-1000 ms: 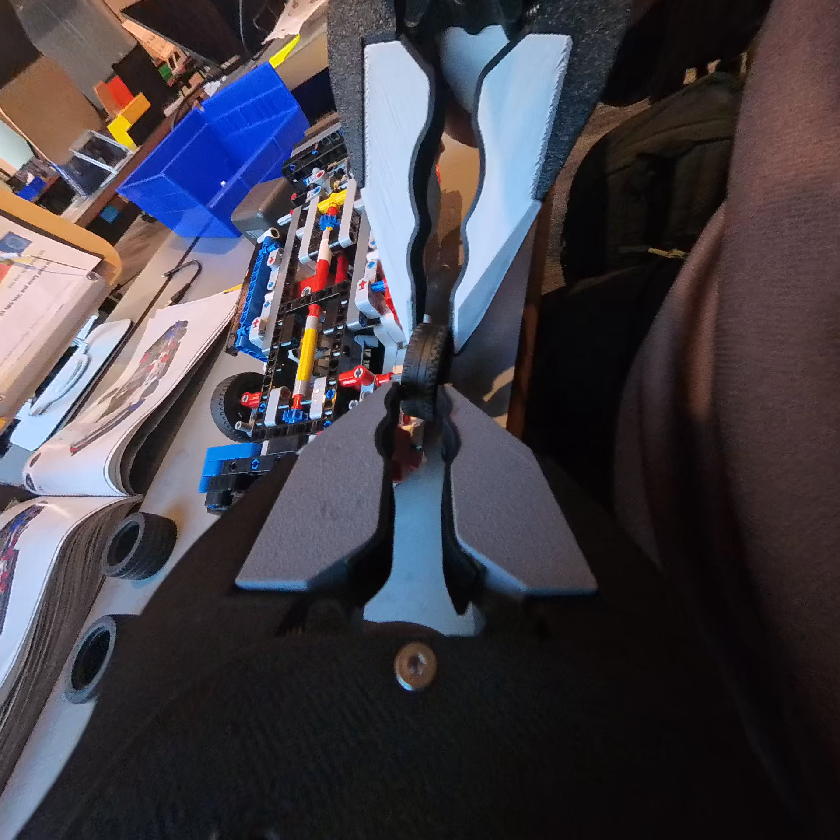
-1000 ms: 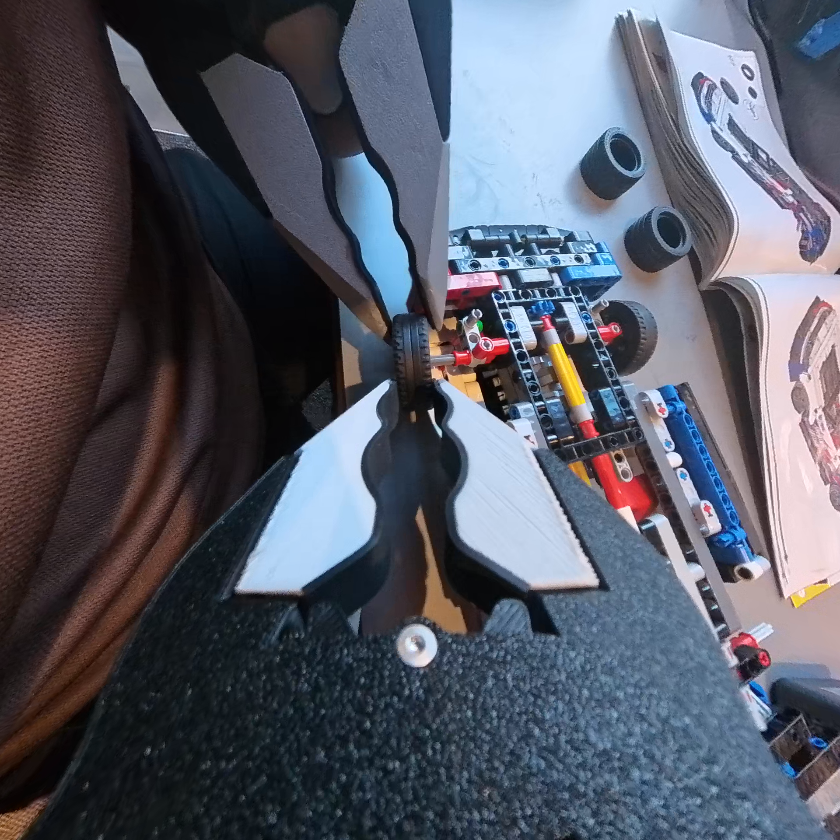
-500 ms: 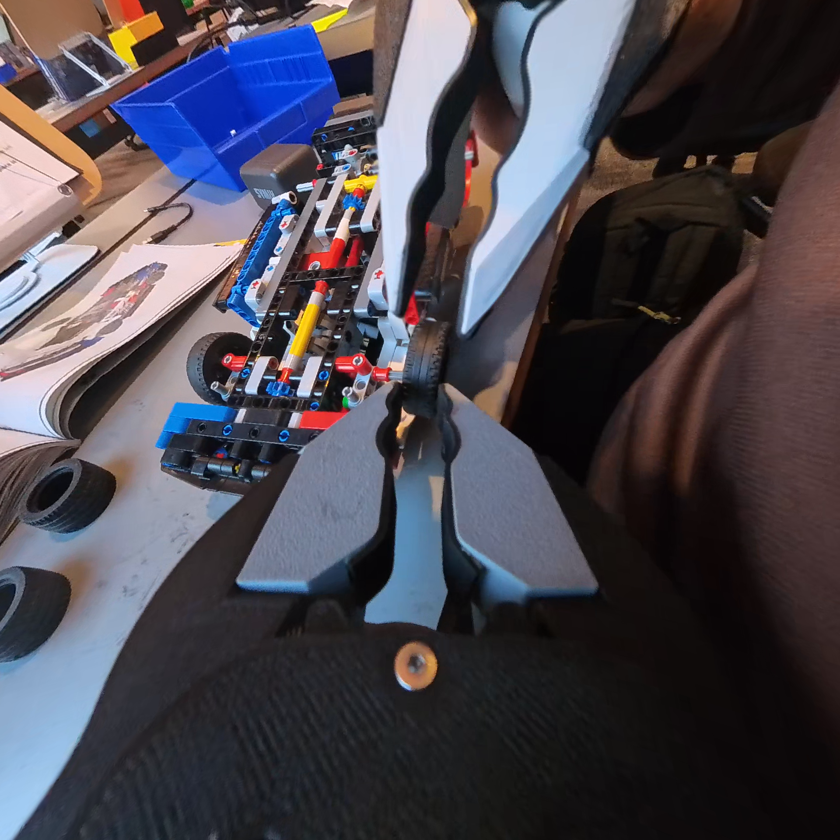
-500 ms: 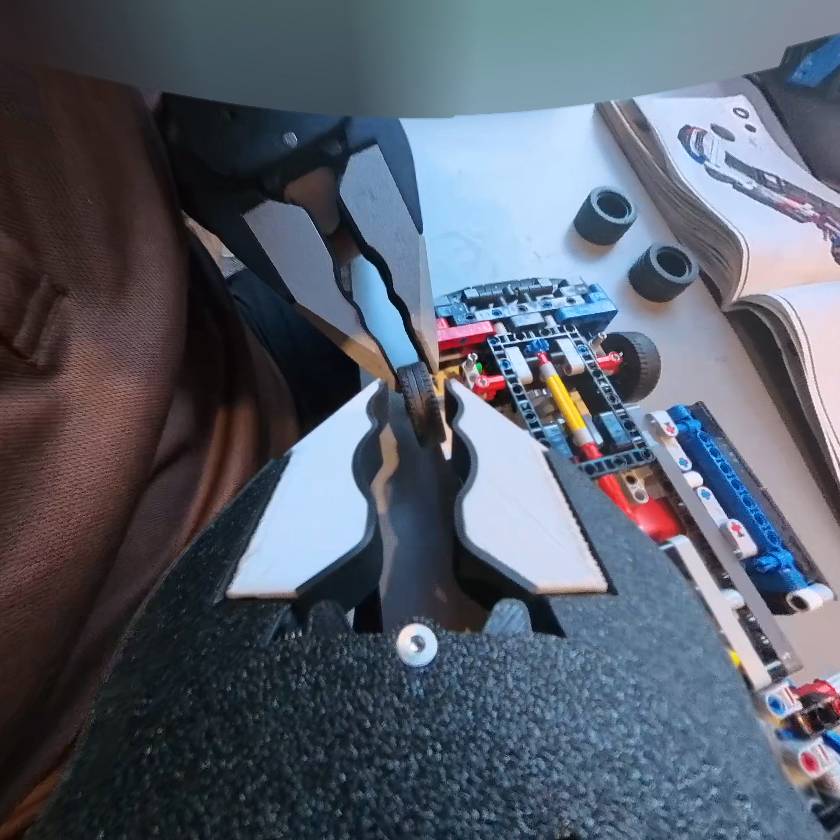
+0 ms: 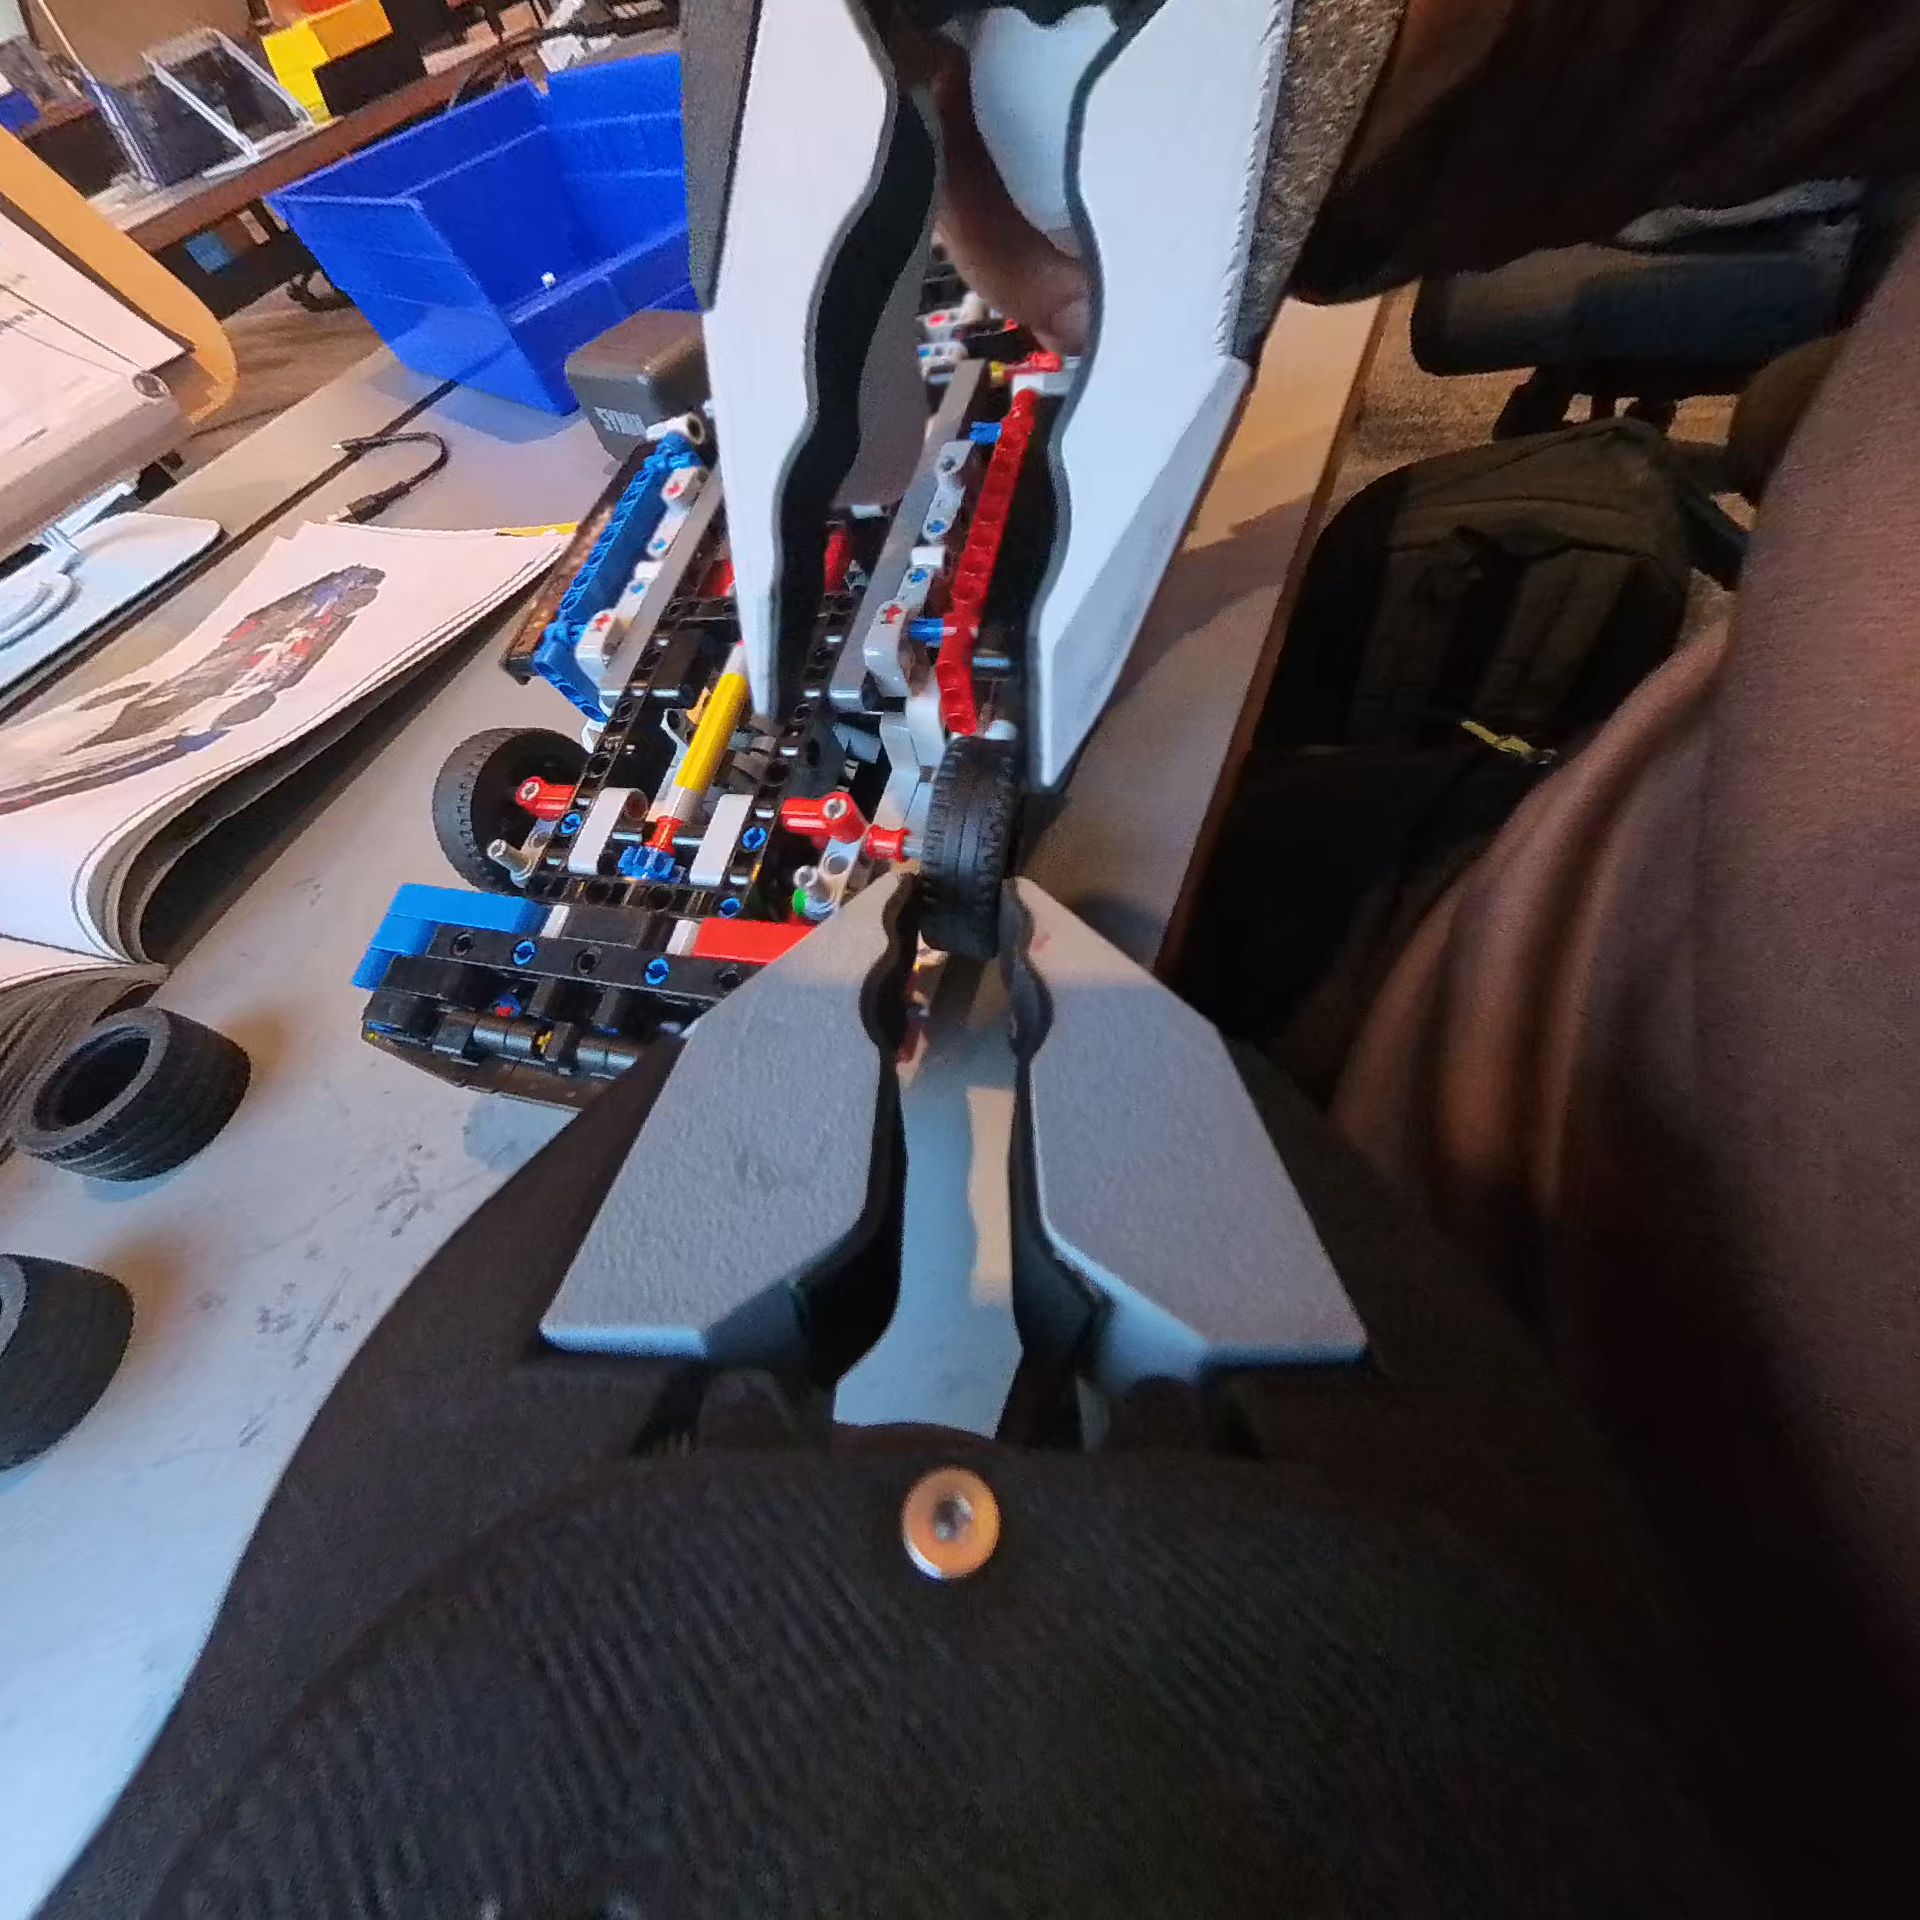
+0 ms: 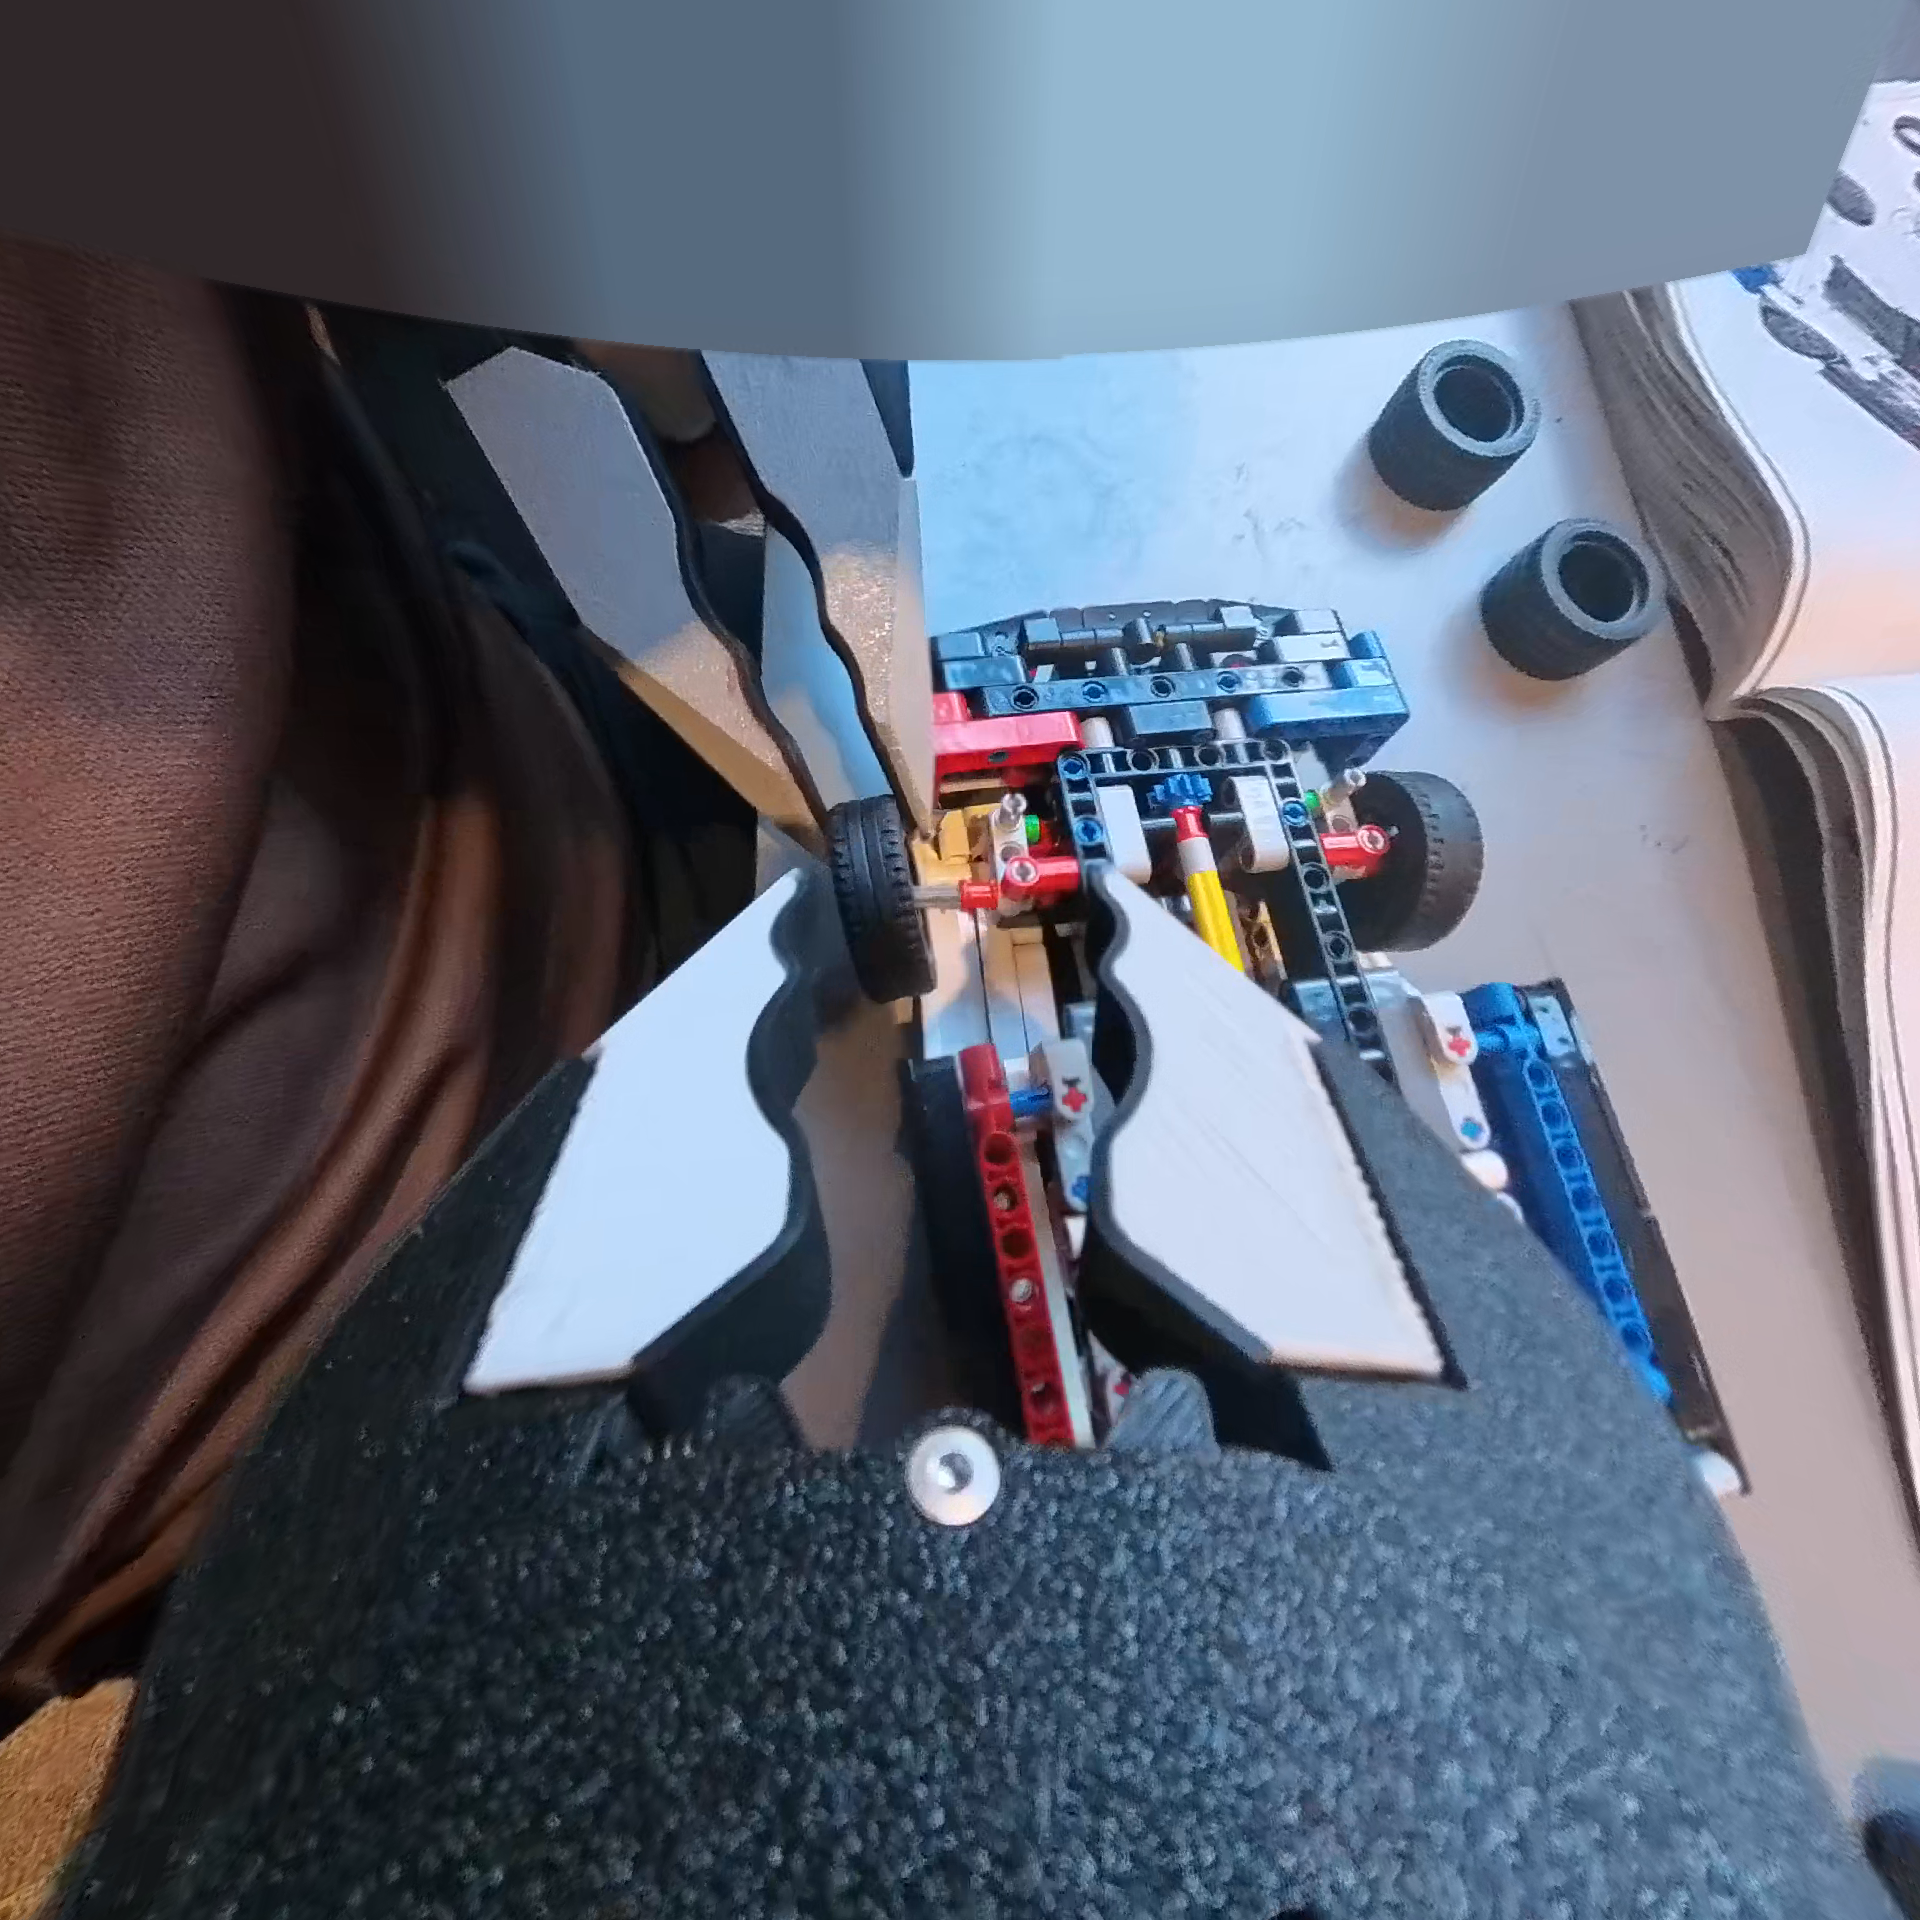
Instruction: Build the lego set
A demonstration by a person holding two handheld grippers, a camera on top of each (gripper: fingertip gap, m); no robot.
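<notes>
A partly built Lego car chassis in black, blue, red and grey lies on the grey table, near its edge. A small black wheel sits on the red axle at the chassis's near corner. My left gripper is shut on this wheel. My right gripper comes from the opposite side, open, and one finger is over the chassis frame. In the right wrist view my right gripper straddles the wheel and the chassis side. My left gripper pinches the wheel's far side.
Two loose black tyres lie beside an open instruction booklet. The opposite front wheel is on the chassis. A blue bin stands behind. A person's brown clothing and a black backpack are beyond the table edge. Left and right tips are no more than a few centimetres apart.
My right gripper has opened from around the wheel and moved forward over the chassis side. My left gripper has kept its hold on the wheel.
</notes>
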